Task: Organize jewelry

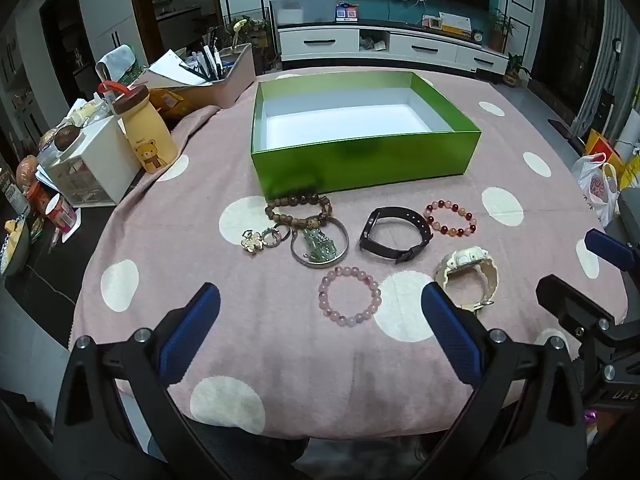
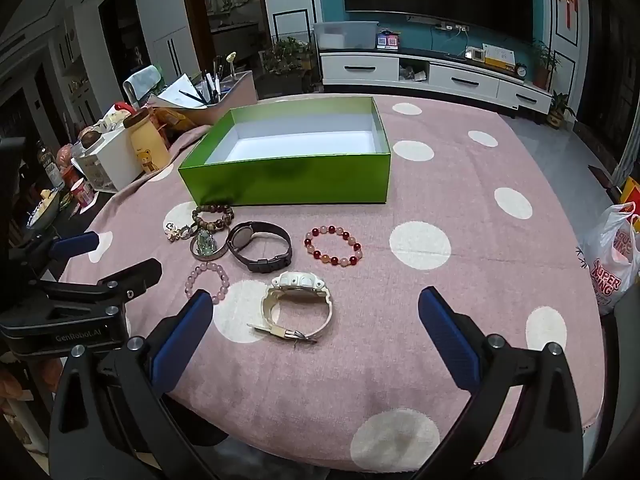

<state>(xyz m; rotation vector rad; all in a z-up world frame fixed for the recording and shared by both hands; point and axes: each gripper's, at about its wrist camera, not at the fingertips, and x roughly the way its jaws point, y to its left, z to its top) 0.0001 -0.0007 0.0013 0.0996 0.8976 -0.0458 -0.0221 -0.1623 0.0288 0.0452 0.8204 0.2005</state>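
An open green box [image 1: 360, 160] with a white, empty inside stands at the back of the pink dotted tablecloth [image 1: 280, 340]. In front of it lie a wooden bead bracelet [image 1: 296, 201], a gold brooch [image 1: 252, 242], a silver bangle around a jade pendant [image 1: 318, 244], a black watch [image 1: 396, 211], a red bead bracelet [image 1: 432, 222], a white watch [image 1: 466, 258] and a pink bead bracelet [image 1: 348, 269]. My left gripper [image 1: 320, 296] hangs open, near the pink bracelet. My right gripper [image 2: 316, 298] hangs open, near the white watch [image 2: 298, 300]. Neither holds anything.
Left of the cloth crowd a yellow bear bottle [image 1: 146, 136], a white box [image 1: 96, 164], a pen holder [image 1: 224, 80] and snacks. A plastic bag [image 2: 612, 264] sits off the table's right edge. The cloth's front edge lies just below both grippers.
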